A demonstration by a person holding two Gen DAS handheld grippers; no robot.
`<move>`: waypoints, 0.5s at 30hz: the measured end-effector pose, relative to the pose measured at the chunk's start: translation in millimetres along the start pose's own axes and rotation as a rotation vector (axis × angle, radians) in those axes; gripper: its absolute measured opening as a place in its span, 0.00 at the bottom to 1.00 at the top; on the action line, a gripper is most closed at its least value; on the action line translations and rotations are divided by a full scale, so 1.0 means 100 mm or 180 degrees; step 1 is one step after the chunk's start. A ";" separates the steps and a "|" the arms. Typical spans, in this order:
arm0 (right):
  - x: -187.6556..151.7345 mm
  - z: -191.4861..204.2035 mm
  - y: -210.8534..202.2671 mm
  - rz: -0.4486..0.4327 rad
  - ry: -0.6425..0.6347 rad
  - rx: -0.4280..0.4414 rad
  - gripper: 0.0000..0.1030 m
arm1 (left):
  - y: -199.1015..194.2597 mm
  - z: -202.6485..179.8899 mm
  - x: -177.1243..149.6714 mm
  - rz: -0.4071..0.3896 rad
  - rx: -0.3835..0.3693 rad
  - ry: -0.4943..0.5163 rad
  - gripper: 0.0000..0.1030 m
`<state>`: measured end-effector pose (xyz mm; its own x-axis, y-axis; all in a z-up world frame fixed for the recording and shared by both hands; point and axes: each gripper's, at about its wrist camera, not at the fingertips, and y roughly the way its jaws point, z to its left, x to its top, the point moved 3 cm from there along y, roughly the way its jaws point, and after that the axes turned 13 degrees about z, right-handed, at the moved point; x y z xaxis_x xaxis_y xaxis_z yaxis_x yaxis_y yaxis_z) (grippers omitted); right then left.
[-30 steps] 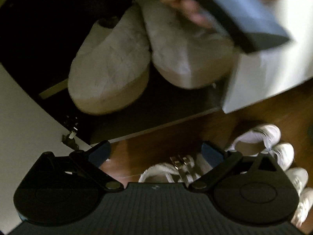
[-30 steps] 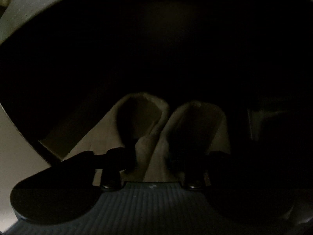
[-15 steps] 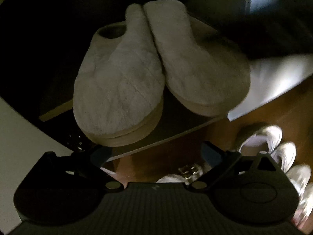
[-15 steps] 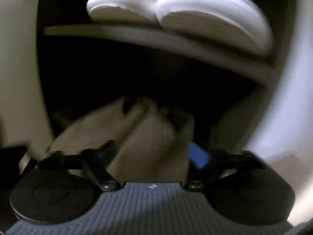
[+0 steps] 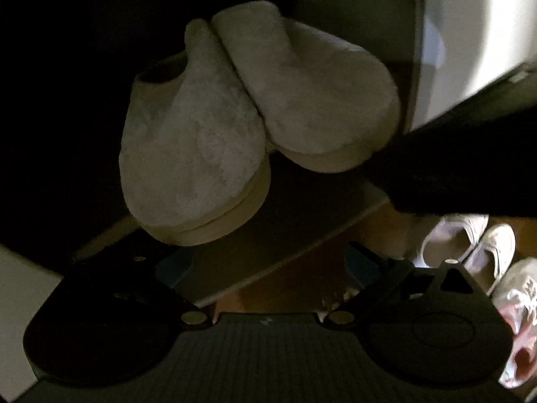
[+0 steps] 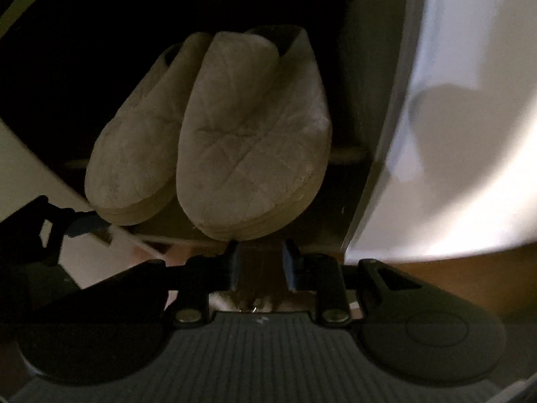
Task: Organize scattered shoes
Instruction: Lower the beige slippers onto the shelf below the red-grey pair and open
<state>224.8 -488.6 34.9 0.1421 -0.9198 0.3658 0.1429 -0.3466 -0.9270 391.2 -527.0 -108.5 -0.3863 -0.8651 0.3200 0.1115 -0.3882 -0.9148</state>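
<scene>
Slippers (image 5: pixel 255 127) paired on shelf (image 5: pixel 285 241), toes toward camera, left gripper (image 5: pixel 268 268) spread, right gripper (image 6: pixel 261 262) narrowly parted.

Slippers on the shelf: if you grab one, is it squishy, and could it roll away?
Probably squishy: the slippers have a fuzzy, quilted top that should dent between fingers. Likely light, being mostly soft fabric over a thin sole. Rolling seems unlikely, since each rests flat on the shelf; a push would more likely slide it.

Two slippers (image 5: pixel 255 127) side by side, touching, on a shelf (image 5: pixel 295 235)
</scene>
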 end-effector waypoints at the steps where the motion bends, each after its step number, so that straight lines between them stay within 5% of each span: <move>1: 0.07 0.03 0.06 -0.0025 0.0017 -0.0007 0.22 | 0.04 0.02 0.05 -0.0017 0.0021 0.0018 0.96; 15: -0.06 0.24 -0.13 -0.0173 -0.0168 0.0214 0.23 | -0.18 -0.26 0.04 -0.0334 -0.0128 0.0429 0.96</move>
<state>245.2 -474.1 47.1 0.1836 -0.8883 0.4210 0.2169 -0.3811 -0.8987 363.9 -515.5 -96.7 -0.5135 -0.7690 0.3808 0.0284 -0.4587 -0.8881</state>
